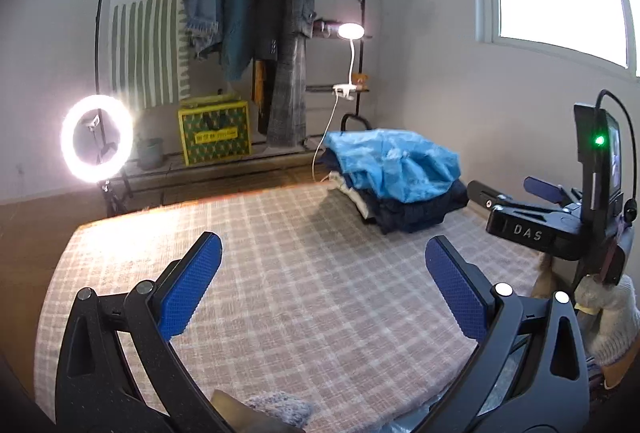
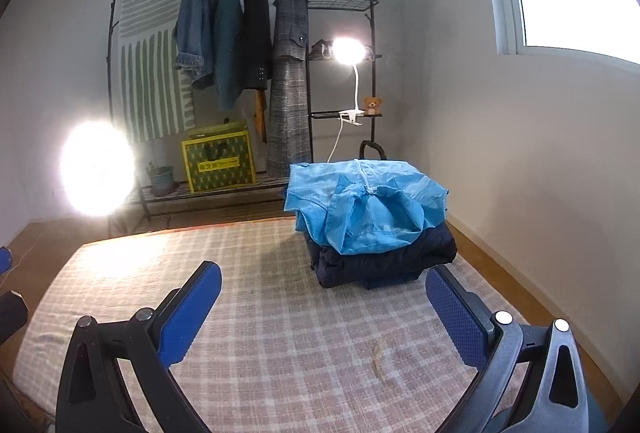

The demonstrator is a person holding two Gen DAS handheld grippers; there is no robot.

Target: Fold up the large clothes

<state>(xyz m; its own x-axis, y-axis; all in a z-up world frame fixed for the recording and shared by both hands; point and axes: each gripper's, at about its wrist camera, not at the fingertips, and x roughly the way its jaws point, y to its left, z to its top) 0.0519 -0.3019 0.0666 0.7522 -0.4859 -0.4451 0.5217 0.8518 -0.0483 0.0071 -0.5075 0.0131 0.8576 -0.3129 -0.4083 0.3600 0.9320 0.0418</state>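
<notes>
Surface: a checked pink-and-white mat (image 2: pixel 280 313) fills the lower half of both views; the stretch in front of both tools is bare.
Folded pile: a stack of clothes (image 2: pixel 372 225) sits right of centre at the far end of the mat, near the wall — a light blue garment (image 2: pixel 360 201) on top, loosely bunched rather than squared, with a dark navy garment (image 2: pixel 384 265) beneath it. In the left wrist view a pale layer shows at the bottom edge of the same pile.
Left gripper (image 1: pixel 324 285): jaws wide apart, nothing between them, hanging over the bare mat.
Right gripper (image 2: pixel 324 313): jaws wide apart and empty too, aimed towards the pile but well short of it.
Bottom edge, left wrist view: a scrap of greyish knit fabric (image 1: pixel 280 409) peeks in below the tool; what it belongs to cannot be told.
Background: a clothes rack (image 2: pixel 248 73) with hanging jackets stands in the upper left, with two bright lamps nearby.
Progress: several pieces look already folded and stacked — no garment is spread out for folding now. Likely between items; how many remain cannot be told.
</notes>
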